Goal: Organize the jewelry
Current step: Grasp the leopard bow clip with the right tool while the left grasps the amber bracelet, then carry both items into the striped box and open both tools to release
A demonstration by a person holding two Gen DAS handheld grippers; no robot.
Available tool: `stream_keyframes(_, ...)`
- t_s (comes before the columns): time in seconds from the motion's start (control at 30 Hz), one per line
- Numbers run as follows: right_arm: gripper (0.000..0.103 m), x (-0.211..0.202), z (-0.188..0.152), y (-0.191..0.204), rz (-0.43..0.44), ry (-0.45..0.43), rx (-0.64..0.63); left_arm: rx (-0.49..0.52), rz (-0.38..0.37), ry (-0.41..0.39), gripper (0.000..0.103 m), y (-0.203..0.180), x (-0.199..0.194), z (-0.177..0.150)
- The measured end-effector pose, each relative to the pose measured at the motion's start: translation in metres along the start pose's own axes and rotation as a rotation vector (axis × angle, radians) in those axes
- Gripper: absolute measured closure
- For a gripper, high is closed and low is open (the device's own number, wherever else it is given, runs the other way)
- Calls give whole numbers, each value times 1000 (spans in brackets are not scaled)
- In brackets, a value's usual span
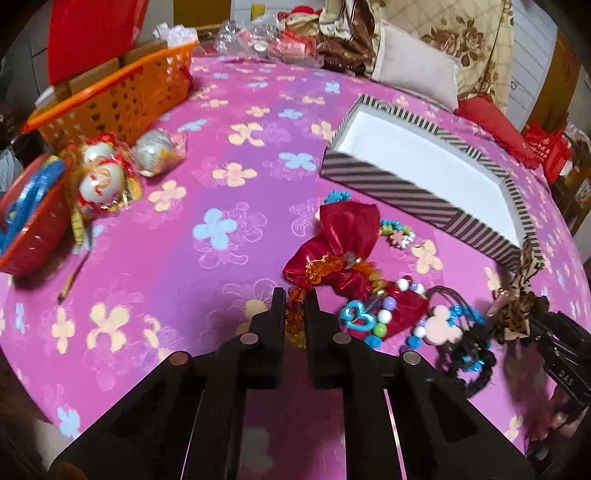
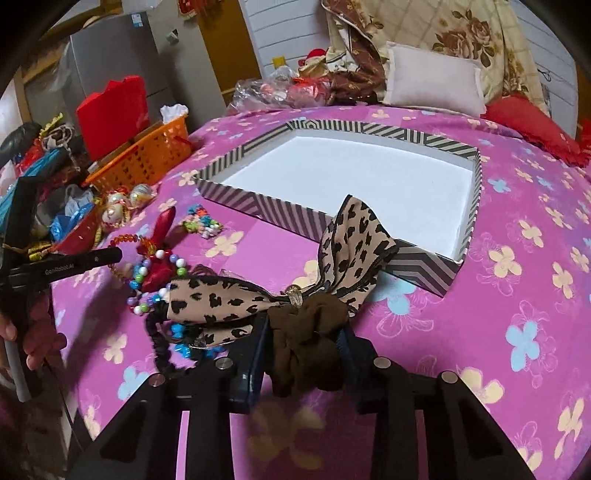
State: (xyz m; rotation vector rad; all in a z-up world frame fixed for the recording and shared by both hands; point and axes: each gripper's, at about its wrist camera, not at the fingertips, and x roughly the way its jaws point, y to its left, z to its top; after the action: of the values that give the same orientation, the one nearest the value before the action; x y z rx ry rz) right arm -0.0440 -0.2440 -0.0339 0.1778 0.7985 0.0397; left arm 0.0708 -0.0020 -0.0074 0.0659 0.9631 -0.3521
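Left wrist: gripper [image 1: 295,295] angled downward, pinching amber beads [image 1: 295,314].

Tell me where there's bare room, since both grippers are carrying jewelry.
The striped box has a bare white floor. The cloth is free between the jewelry pile and the orange basket. The pile itself is crowded.

Orange basket [image 1: 122,99] sitting at the far left of the flowered pink bedcover [image 1: 177,266], wrapped ornament balls [image 1: 99,177] lying beside a red bowl [image 1: 33,236], pale pillow [image 2: 436,79] leaning against floral bedding [image 2: 469,33]
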Motion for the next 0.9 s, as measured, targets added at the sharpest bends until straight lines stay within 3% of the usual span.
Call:
stream_keyframes(0.47,70,-46,3,15,50,-73,-10,15,7,-104,95,-5,-73,7)
stream_keyframes(0.67,70,-55,12,13,41,-102,-14,27,10,-121,95,-15,-84,16)
stream_keyframes(0.9,70,-57,35,-11,17,-120,32,100,14,-121,95,-51,-73,37)
